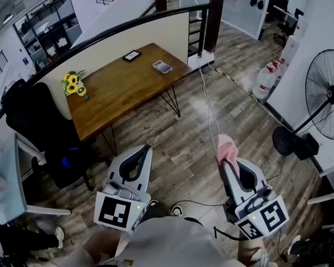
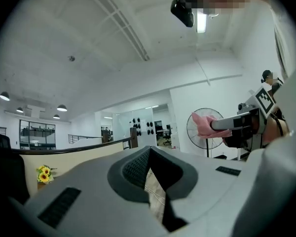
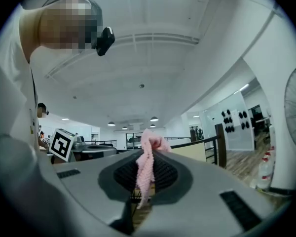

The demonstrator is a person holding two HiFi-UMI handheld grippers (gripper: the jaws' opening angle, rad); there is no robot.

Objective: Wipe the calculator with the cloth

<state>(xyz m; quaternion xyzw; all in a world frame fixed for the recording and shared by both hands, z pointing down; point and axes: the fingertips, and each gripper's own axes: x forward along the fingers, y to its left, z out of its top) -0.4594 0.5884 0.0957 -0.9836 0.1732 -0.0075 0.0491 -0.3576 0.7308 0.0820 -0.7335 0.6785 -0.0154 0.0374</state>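
1. calculator [image 1: 162, 67] lies flat near the far right corner of the wooden table [image 1: 122, 96], well apart from both grippers. nothing touches it.
2. the cloth [image 1: 227, 148] is pink and bunched, and it is nowhere near the table. it is pinched in the right gripper [image 1: 223, 161], low at the person's right.
3. in the right gripper view the right gripper [image 3: 147, 153] has its jaws clamped on the cloth [image 3: 146, 169]. a tuft stands above the tips and a strip hangs down between the ribbed pads.
4. the left gripper [image 1: 145, 147] is low at the person's left. in the left gripper view, the left gripper [image 2: 149, 150] has its jaws meeting at the tips with nothing between them; only floor planks show through the gap behind the tips.
5. both grippers hang over the plank floor [image 1: 189, 132], short of the table's near edge, with their jaws aimed roughly toward it.
6. the left gripper view also catches the cloth [image 2: 203, 124] on the other gripper, in front of a standing fan [image 2: 201, 132].
7. also on the table are a small dark-framed flat thing [image 1: 132, 55] just left of the calculator and a bunch of sunflowers [image 1: 72, 83] at the left end.
8. a black chair [image 1: 36, 121] stands at the table's left, a large fan [image 1: 326, 96] stands at the right edge, and water jugs [image 1: 265, 80] stand on the floor beyond the table.
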